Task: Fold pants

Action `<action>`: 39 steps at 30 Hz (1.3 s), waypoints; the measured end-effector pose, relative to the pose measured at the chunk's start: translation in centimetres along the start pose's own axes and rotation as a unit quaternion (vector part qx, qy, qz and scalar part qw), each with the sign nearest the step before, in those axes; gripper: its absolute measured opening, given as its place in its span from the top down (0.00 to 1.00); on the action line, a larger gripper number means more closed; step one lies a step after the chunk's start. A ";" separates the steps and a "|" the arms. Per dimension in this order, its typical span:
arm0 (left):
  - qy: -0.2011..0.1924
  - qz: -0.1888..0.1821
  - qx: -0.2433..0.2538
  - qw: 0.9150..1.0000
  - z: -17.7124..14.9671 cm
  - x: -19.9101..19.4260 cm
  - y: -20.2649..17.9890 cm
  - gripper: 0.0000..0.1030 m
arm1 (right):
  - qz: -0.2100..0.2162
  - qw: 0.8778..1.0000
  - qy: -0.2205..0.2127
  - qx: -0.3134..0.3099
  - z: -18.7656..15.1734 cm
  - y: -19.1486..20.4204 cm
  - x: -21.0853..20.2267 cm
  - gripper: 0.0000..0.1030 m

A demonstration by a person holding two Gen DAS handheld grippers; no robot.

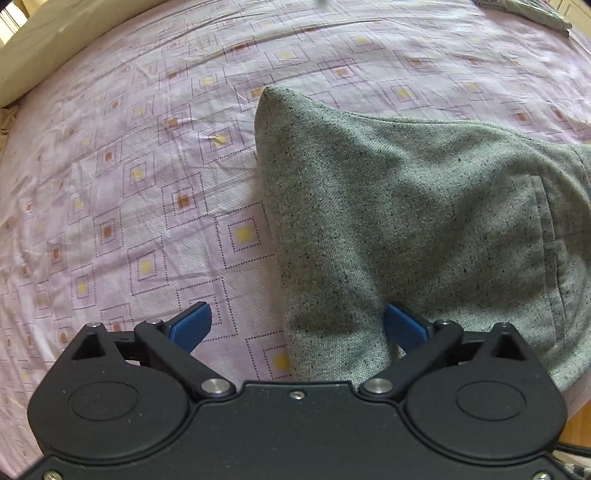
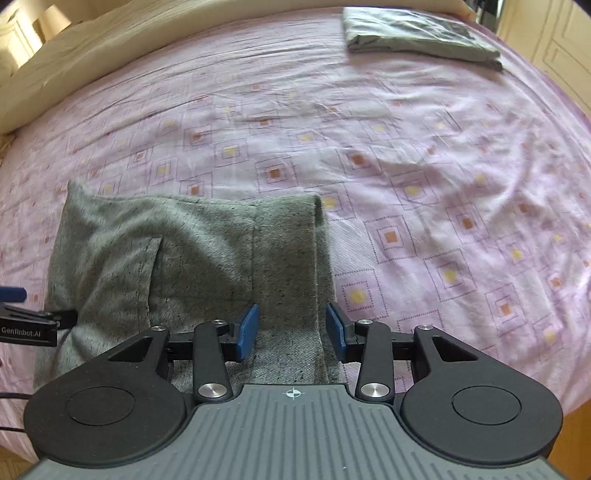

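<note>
- Pants (image 1: 388, 206), grey flecked cloth, lie folded into a compact bundle on the bed (image 1: 129, 166), at its near edge, roughly midway along that edge as far as the two views show. A pocket seam shows on the top layer.
- Left gripper (image 1: 295, 326): jaws spread as wide as they go, nothing clamped. The left blue pad is over bare sheet; the right pad sits at a ridge of the cloth, and whether it touches I cannot tell. The left edge of the bundle runs up between the two pads.
- Right gripper (image 2: 291, 330): jaws partly apart, holding nothing. The right-hand edge strip of the bundle lies in the gap between the pads; neither pad is pressing on it.
- Judgement: both grippers stand at the near corners of the bundle and point steeply down, one per side. This reads as the cloth just laid down after a fold and released, so the layers settle flat and square to the bed edge.
- Judgement: the bundle looks close to finished; one more fold or a smoothing pass may remain.
- A second folded garment (image 2: 421, 35) sits near the far right corner of the bed, well apart from the pants, probably a stack of finished items.
- A cream pillow (image 2: 92, 55) lies along the far left edge.
</note>
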State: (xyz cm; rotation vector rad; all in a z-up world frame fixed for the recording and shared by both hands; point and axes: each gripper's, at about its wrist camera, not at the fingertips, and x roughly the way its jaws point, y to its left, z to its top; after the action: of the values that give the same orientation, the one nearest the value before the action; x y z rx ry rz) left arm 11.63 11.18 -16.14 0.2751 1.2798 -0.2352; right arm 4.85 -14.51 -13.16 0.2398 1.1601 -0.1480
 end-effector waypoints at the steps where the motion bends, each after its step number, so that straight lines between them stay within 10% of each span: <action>1: 0.000 -0.006 0.000 1.000 0.0 0.2 0.1 0.01 | 0.007 1.000 0.012 0.009 0.0 -0.5 0.6 0.58; 20: 0.003 -0.134 -0.032 0.990 3.3 2.3 0.9 0.10 | 0.131 0.988 0.029 0.076 1.2 -3.0 3.8 0.15; 25: -0.007 -0.145 -0.055 0.988 3.0 0.9 1.2 0.47 | 0.140 0.985 0.050 0.091 1.9 -2.2 2.6 0.71; 29: -0.021 -0.131 -0.089 0.987 2.6 -1.2 1.7 0.71 | 0.130 0.989 0.030 0.069 2.3 -0.6 -0.2 0.74; 39: -0.084 -0.079 -0.124 0.986 5.3 -7.9 6.0 0.72 | 0.186 0.982 -0.015 0.001 10.4 4.3 -3.6 0.75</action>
State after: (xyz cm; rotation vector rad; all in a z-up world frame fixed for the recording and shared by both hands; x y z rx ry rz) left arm 16.27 15.27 -6.69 -0.0584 1.1502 -0.2267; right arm 13.68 -13.15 -5.43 0.4501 1.0667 0.1768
